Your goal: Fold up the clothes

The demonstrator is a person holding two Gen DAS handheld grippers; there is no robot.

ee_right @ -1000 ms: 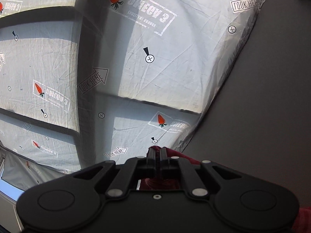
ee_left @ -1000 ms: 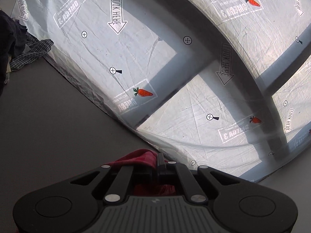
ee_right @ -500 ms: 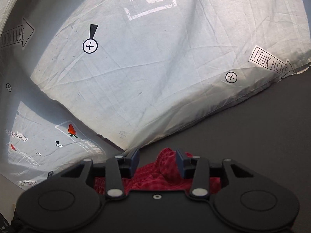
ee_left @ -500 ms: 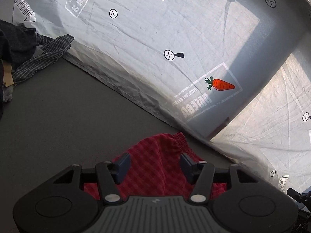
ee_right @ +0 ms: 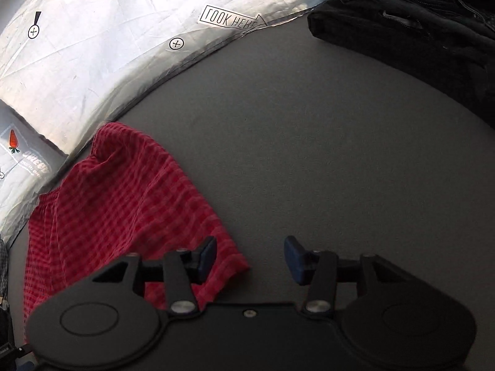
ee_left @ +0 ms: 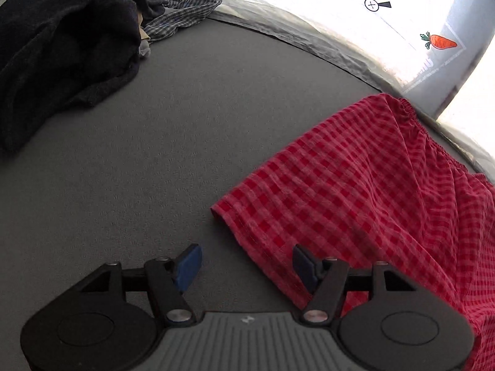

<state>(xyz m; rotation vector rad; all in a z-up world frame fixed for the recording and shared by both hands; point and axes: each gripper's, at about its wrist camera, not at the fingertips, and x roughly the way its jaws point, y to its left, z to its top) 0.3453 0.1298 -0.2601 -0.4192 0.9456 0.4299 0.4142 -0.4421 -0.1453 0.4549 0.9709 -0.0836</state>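
The red-and-pink checked cotton shorts [ee_left: 365, 185] lie spread on the dark grey table [ee_left: 161, 142], filling the lower right of the left wrist view and the lower left of the right wrist view, their gathered waistband toward the white printed sheet [ee_right: 102, 46] along the table's far edge. Both tools hang just above the cloth with nothing in them: the left tool [ee_left: 247, 262] has its jaws spread wide, one blue pad over bare table and the other over the hem; the right tool [ee_right: 250, 255] is likewise agape, its left pad above the opposite hem corner.

The shorts look laid out but not yet folded, though how flat the middle lies is hard to judge through the fisheye. To fold well, each tool should pinch a corner through both layers, lift only a little, and carry the edge across so the hems meet squarely, smoothing the ripples near the waistband first.

A heap of dark navy garments [ee_left: 62, 46] sits upper left in the left view; folded black trousers [ee_right: 417, 27] rest upper right in the other.
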